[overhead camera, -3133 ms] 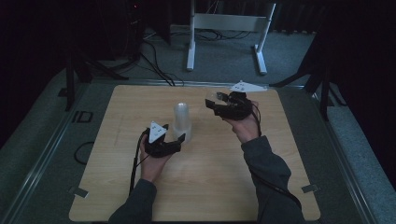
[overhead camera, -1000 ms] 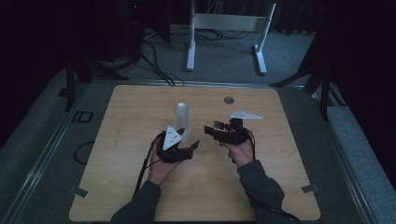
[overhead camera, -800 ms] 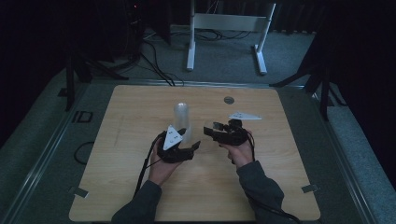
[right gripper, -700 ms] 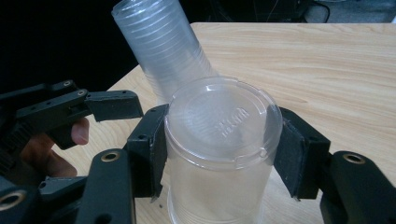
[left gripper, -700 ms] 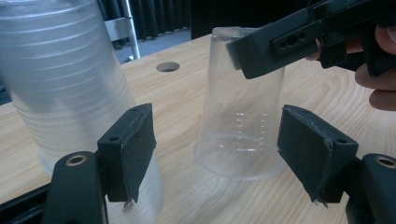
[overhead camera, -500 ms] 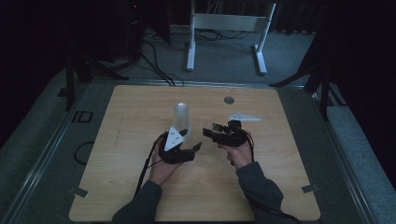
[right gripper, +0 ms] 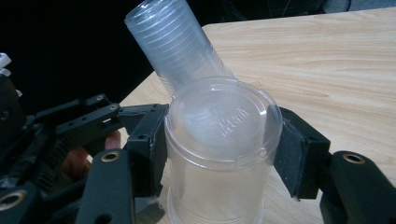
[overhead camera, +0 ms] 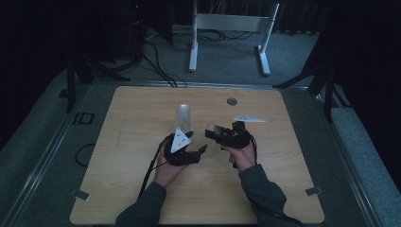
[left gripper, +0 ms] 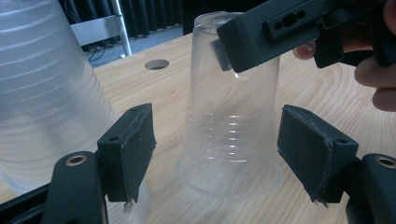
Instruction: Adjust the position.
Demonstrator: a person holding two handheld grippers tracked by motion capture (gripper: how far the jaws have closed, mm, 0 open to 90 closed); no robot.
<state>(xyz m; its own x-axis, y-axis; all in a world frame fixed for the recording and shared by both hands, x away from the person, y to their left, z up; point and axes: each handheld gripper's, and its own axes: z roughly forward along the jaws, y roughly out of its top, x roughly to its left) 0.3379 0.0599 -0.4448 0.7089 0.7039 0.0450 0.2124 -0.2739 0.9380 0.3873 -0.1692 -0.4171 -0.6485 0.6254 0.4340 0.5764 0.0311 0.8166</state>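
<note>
Cups are the work at hand, clear thin plastic, ribbed near the rim, standing upside down on a pale wooden table (overhead camera: 142,189).

From the high view, a frosted-looking stack (overhead camera: 185,117) stands just ahead of the left gripper (overhead camera: 197,150), and the right gripper (overhead camera: 211,132) sits just beside it, its jaws turned toward the stack. Two hands, two grippers, each topped by a grey three-cornered plate. One small round hole (overhead camera: 231,101) marks the tabletop beyond them.

From the left gripper view, a single cup (left gripper: 231,121) stands mouth down between the left jaws, which are spread with gaps on both sides and touch nothing. The stack (left gripper: 44,88) rises just outside one jaw. Near the cup's upturned base, a black jaw of the right gripper presses against its wall.

From the right gripper view, the cup (right gripper: 223,154) sits squarely between the right gripper's (right gripper: 219,149) black padded jaws, both pads pinching its sides just below the flat, embossed base. The stack (right gripper: 180,46) leans behind it.
</note>
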